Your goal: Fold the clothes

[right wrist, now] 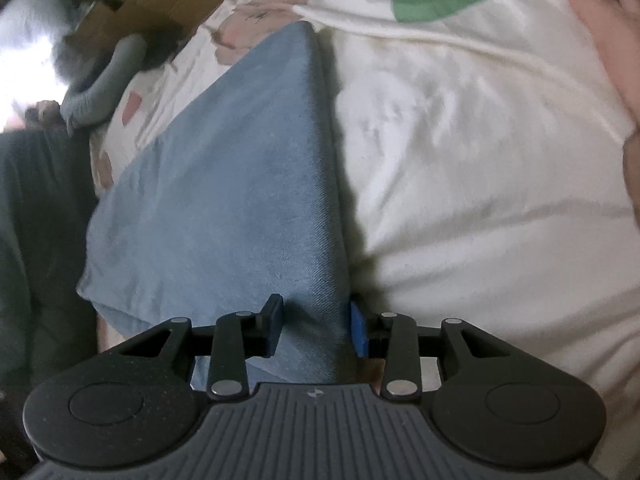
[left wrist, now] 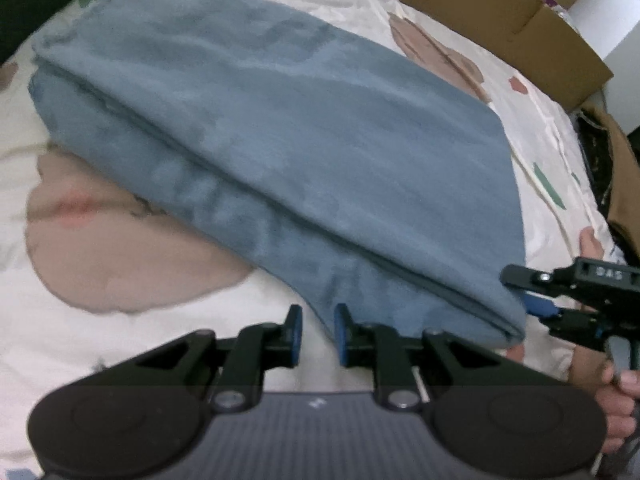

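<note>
Soft cream bedding [left wrist: 360, 12] with pink flowers and green leaves covers the bed, and the blue cloth [left wrist: 280, 140] lies on top of it, already folded into a thick pad of several layers. In the left wrist view its long side runs from the far left down to the near right, and its layered edges face the camera.

One near corner of the cloth sits between the fingers of the right gripper [right wrist: 316, 330]. The jaws stand partly apart, with a small gap showing beside the blue pad [right wrist: 358, 332], so the corner seems to lie loose rather than pinched. In the right wrist view the cloth stretches straight away from those fingers.

Just to the left, the left gripper [left wrist: 318, 330] hovers by the cloth's near edge. Its jaws are only a little apart and nothing is between them; the cloth tip is just beyond the fingertips.

So the right gripper is nearer. Beyond the bed stands a brown cardboard box [left wrist: 500, 12]. A hand [left wrist: 616, 400] holds the right tool.
</note>
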{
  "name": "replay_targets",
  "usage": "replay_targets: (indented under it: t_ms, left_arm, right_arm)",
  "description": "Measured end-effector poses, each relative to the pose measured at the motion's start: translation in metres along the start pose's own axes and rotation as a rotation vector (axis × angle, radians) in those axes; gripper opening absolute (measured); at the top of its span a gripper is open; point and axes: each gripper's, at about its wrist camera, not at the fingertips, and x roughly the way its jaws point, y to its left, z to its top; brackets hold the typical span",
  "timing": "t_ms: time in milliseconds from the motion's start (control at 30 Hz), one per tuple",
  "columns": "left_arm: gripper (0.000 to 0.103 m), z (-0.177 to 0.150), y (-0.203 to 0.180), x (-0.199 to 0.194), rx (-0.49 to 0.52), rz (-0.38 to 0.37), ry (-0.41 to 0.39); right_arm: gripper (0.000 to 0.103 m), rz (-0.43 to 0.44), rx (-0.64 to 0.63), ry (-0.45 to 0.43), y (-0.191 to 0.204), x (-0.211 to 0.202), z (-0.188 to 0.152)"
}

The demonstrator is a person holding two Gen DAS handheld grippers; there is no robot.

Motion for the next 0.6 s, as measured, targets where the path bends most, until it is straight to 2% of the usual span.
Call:
replay_targets:
  t_ms: [133,367,600]
  left_arm:
    - [0.019,0.013,0.005,-0.012,0.004,0.023,-0.044]
    - [0.02,0.027,0.013,-0.028,-0.039,0.05,-0.088]
    - [0.022,0.033,0.029,-0.033,-0.045,0.085,-0.094]
  right_arm:
    - [0.038,0.067,0.028,0.004,0.001,-0.006,0.003]
    - [0.038,0.102,0.033,0.006,-0.001,0.004,0.014]
    - [0.038,0.147,0.033,-0.015,-0.004,0.012,0.027]
